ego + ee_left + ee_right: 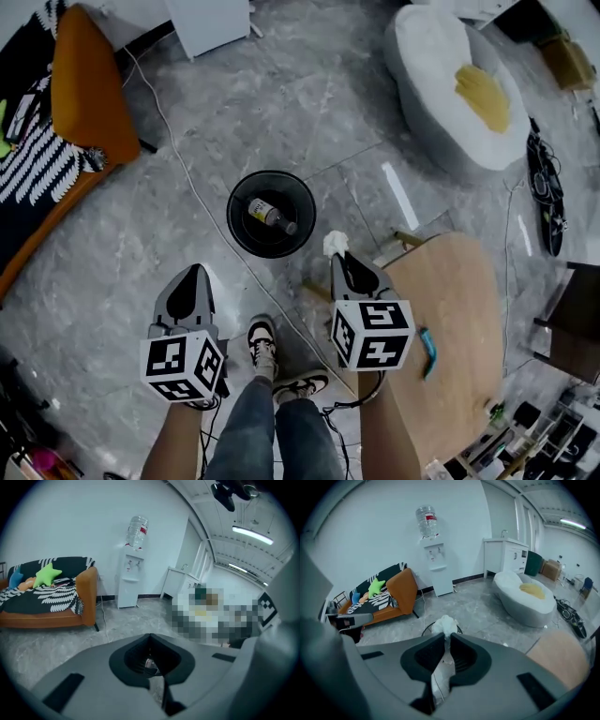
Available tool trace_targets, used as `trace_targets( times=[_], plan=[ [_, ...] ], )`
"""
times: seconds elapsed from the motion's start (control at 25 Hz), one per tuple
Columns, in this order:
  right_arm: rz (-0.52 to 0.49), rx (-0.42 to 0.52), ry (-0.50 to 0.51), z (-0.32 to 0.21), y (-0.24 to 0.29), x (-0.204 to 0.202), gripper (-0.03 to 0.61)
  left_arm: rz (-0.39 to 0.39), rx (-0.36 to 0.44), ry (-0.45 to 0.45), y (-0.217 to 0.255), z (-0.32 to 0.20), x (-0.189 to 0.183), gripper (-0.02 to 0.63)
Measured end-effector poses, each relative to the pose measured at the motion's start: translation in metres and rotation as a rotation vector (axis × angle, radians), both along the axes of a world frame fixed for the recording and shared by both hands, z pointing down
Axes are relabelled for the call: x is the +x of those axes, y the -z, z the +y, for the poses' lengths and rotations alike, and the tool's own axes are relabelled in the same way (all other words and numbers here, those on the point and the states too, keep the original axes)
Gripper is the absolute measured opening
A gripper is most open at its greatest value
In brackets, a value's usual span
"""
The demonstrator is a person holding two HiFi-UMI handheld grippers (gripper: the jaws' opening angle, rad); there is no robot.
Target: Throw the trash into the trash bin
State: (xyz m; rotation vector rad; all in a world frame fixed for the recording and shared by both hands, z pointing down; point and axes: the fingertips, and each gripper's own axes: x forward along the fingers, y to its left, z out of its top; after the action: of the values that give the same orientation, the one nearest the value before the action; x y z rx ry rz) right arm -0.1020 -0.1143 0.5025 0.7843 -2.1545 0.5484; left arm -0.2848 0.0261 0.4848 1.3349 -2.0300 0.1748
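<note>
A round black trash bin (271, 214) stands on the grey floor with a bottle (272, 215) lying inside it. My right gripper (339, 255) is shut on a crumpled white tissue (334, 244), which hangs just right of the bin and slightly nearer to me. In the right gripper view the tissue (444, 625) bulges out above the jaw tips of that gripper (446, 638), with the bin's rim (424, 630) behind it. My left gripper (195, 274) is shut and empty, below and to the left of the bin. Its jaws (150, 637) meet at the tips.
A round wooden table (459, 328) with a blue item (427, 349) is close at the right. An orange sofa (84, 84) stands at the far left, a white beanbag (450, 84) at the far right. A cable (202, 202) crosses the floor. The person's shoes (262, 342) are below the bin.
</note>
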Motion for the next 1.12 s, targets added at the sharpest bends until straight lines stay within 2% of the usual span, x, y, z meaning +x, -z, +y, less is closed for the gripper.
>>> trace_targets(
  times=[0.16, 0.36, 0.52, 0.68, 1.0, 1.08, 1.12],
  plan=[
    [-0.002, -0.015, 0.060, 0.004, -0.023, -0.046, 0.038, 0.012, -0.012, 0.051, -0.018, 0.017, -0.025, -0.008],
    [0.015, -0.049, 0.099, 0.013, -0.062, -0.080, 0.038, 0.031, -0.045, 0.114, -0.045, 0.044, -0.046, -0.008],
    [0.045, -0.096, 0.130, 0.026, -0.103, -0.094, 0.040, 0.043, -0.067, 0.149, -0.068, 0.066, -0.057, -0.008],
    [0.066, -0.102, 0.155, 0.035, -0.131, -0.106, 0.040, 0.054, -0.088, 0.178, -0.092, 0.085, -0.064, -0.008],
    [0.078, -0.099, 0.167, 0.037, -0.140, -0.113, 0.045, 0.068, -0.107, 0.208, -0.099, 0.099, -0.063, -0.008],
    [0.082, -0.105, 0.159, 0.036, -0.140, -0.115, 0.081, 0.065, -0.105, 0.203, -0.096, 0.096, -0.066, -0.008],
    [0.080, -0.106, 0.161, 0.036, -0.141, -0.116, 0.134, 0.062, -0.102, 0.200, -0.094, 0.095, -0.067, -0.008]
  ],
)
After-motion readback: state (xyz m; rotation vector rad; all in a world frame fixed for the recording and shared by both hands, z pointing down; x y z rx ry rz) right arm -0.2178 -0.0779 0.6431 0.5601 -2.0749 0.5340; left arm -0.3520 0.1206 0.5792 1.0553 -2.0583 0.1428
